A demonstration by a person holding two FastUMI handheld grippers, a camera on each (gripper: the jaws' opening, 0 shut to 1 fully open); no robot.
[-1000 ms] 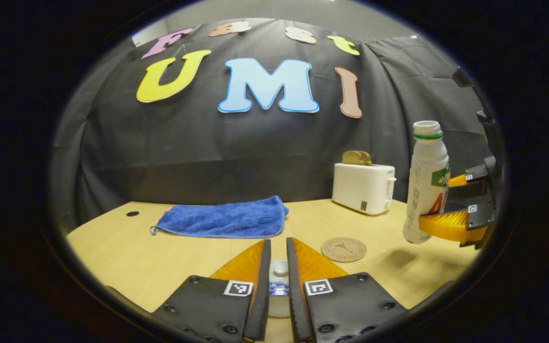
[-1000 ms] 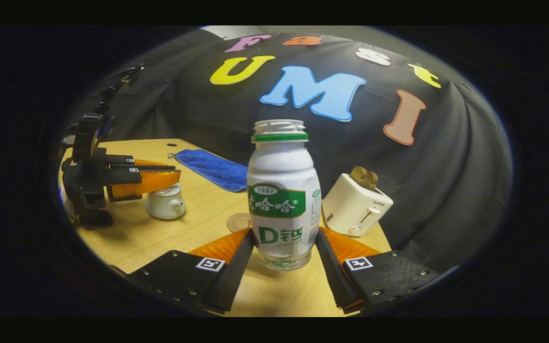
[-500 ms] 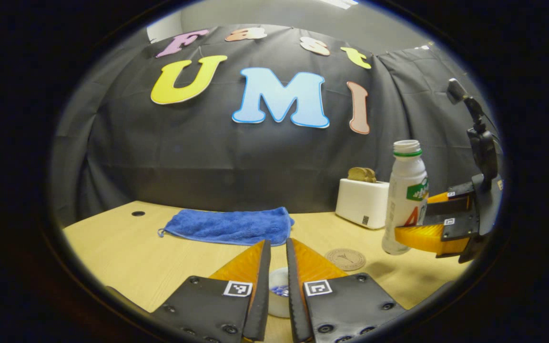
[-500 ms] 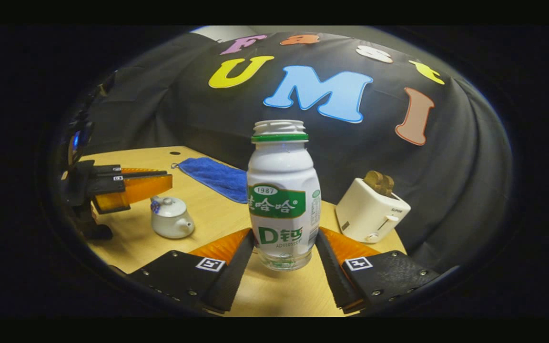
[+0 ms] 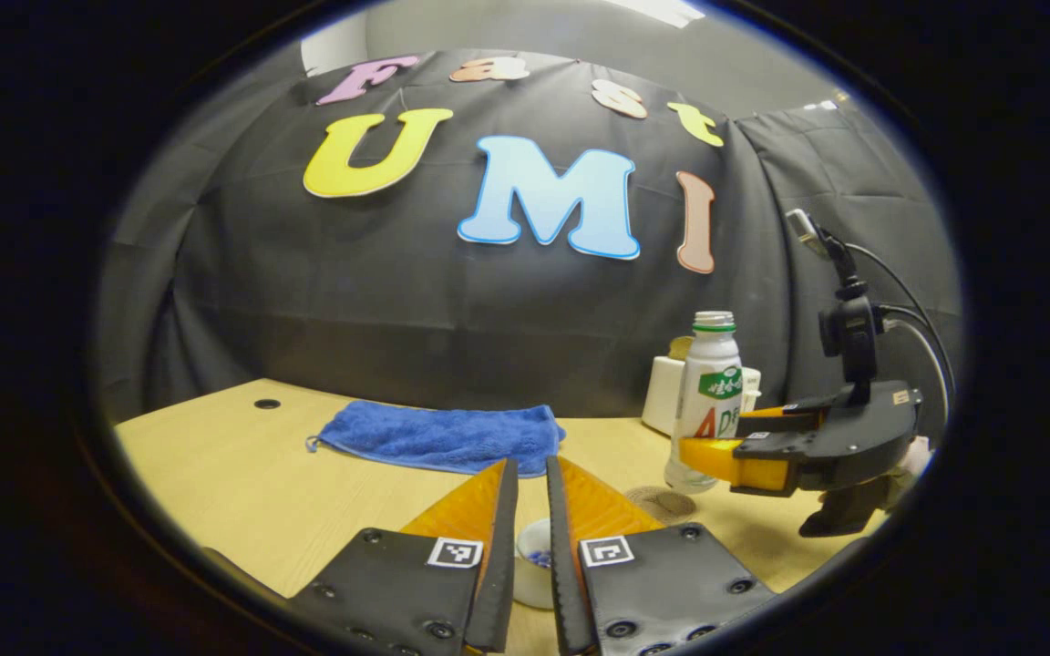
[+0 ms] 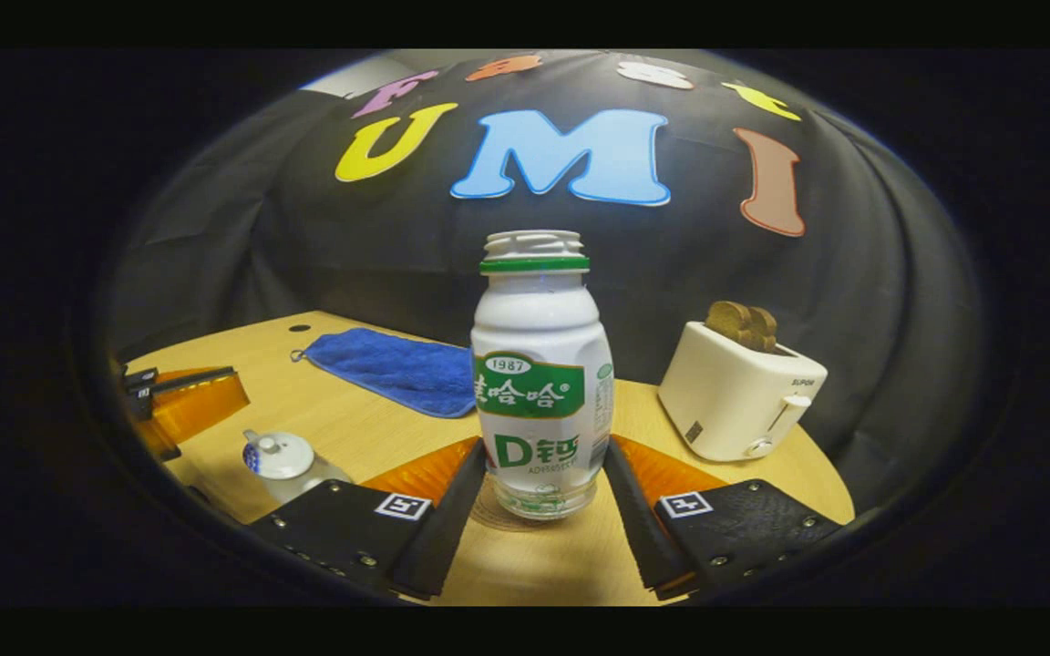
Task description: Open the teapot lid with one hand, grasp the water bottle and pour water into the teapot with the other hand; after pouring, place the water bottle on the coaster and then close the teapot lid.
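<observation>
Right gripper (image 6: 543,456) clamped on the bottle (image 6: 539,383), both fingers pressing its lower body. Standing upright, long axis vertical, open neck at 12 o'clock, no cap on. White plastic, smooth and waisted, threaded mouth, green neck ring and label band, clear base.

Straight down at 6 o'clock of that base: the coaster (image 6: 493,512), a flat brown disc, part of its rim peeking out under the bottle. Seen from the left gripper view, bottle (image 5: 707,401) sitting right over the coaster (image 5: 666,503), right gripper (image 5: 727,456) coming in from 3 o'clock. Touching or just clear of the disc? Can't tell from here. Looks like a plain vertical set-down, then a release sideways, no tilt needed.

Teapot (image 6: 283,460) off at 9 o'clock of the bottle, well apart, small and round, glazed white with a blue mark, knobbed lid seated on top. Left gripper (image 5: 528,469) the nearer one to it, fingers drawn almost together, only a slit between, pinching nothing; pot's lid glimpsed through that slit, farther down at 6 o'clock. Same gripper (image 6: 188,401) hanging just above and to 10 o'clock of the pot.

Elsewhere on the pale wood table (image 5: 242,483): a nubby blue towel (image 5: 443,437) at 11 o'clock, a boxy white toaster (image 6: 735,401) at 2 o'clock with toast poking out.
</observation>
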